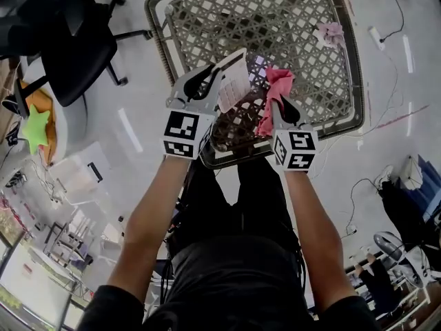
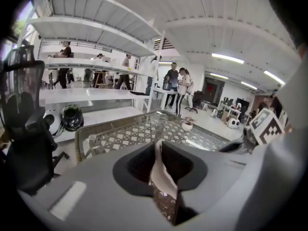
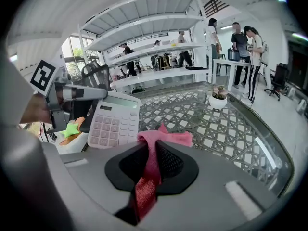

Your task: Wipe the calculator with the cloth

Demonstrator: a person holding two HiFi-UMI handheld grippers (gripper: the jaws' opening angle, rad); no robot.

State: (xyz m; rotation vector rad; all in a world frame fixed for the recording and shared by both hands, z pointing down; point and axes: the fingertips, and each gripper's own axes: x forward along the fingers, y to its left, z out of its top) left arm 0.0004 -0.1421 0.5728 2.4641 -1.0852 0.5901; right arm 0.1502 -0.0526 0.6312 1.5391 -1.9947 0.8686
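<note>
In the middle of the head view, the left gripper [image 1: 219,73] has its fingers clamped on one edge of the white calculator [image 1: 235,81], holding it up over the lower rim of the lattice surface [image 1: 303,26]. Just right of it, the right gripper [image 1: 279,105] has its fingers pinched tight on the pink cloth [image 1: 277,88], which bunches close beside the calculator.

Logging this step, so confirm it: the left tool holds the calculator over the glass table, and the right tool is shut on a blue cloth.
One thing is wrong: the cloth is pink, not blue, as the right gripper view shows. The rest stands: the left tool holds the calculator over the glass table, and the right tool is shut on the cloth.
</note>
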